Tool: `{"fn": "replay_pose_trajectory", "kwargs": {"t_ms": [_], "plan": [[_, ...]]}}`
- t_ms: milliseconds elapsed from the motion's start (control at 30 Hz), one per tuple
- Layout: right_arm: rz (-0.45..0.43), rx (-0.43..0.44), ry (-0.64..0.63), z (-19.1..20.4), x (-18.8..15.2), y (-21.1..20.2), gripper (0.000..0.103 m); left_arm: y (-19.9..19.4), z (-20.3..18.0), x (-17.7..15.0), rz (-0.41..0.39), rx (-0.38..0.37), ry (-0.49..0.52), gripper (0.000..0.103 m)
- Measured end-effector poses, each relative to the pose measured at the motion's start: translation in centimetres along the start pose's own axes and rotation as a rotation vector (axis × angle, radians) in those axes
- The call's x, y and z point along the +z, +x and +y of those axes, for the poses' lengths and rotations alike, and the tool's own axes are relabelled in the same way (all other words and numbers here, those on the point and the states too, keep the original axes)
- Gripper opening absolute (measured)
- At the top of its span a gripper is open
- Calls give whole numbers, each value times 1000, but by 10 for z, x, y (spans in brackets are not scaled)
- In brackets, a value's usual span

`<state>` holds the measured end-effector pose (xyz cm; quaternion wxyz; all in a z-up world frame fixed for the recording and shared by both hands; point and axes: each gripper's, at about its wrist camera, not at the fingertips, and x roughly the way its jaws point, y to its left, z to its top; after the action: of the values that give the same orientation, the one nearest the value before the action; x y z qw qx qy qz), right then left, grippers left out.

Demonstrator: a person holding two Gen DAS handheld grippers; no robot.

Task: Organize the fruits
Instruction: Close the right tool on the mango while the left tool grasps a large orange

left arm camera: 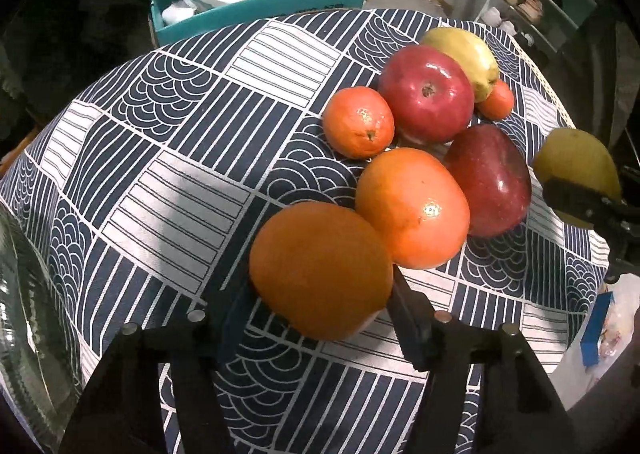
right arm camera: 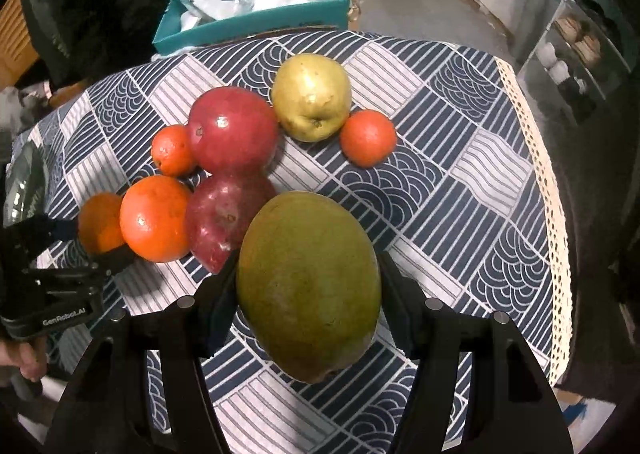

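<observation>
Left wrist view is showing the left gripper (left arm camera: pixel 320 314) clamping a firm, smooth orange (left arm camera: pixel 320 270) across its middle, while the right gripper (right arm camera: pixel 308 294) is squeezing a heavy mango (right arm camera: pixel 308 286) likewise.

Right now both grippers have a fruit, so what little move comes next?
Probably lift the left gripper straight up. It is closed on the orange, which touches the next orange in the pile, so dragging sideways could roll the others. The right gripper already holds the green mango.
</observation>
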<state>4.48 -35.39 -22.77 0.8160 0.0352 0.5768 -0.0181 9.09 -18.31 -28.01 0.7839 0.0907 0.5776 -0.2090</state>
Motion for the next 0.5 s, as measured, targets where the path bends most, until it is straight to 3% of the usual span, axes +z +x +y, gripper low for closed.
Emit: {"fn": "replay_pose_trajectory", "kwargs": {"t_ms": [500], "plan": [[-76,-2,-42,18,15,-11,64,-23,6,-10,-55,51,-15,63]]}}
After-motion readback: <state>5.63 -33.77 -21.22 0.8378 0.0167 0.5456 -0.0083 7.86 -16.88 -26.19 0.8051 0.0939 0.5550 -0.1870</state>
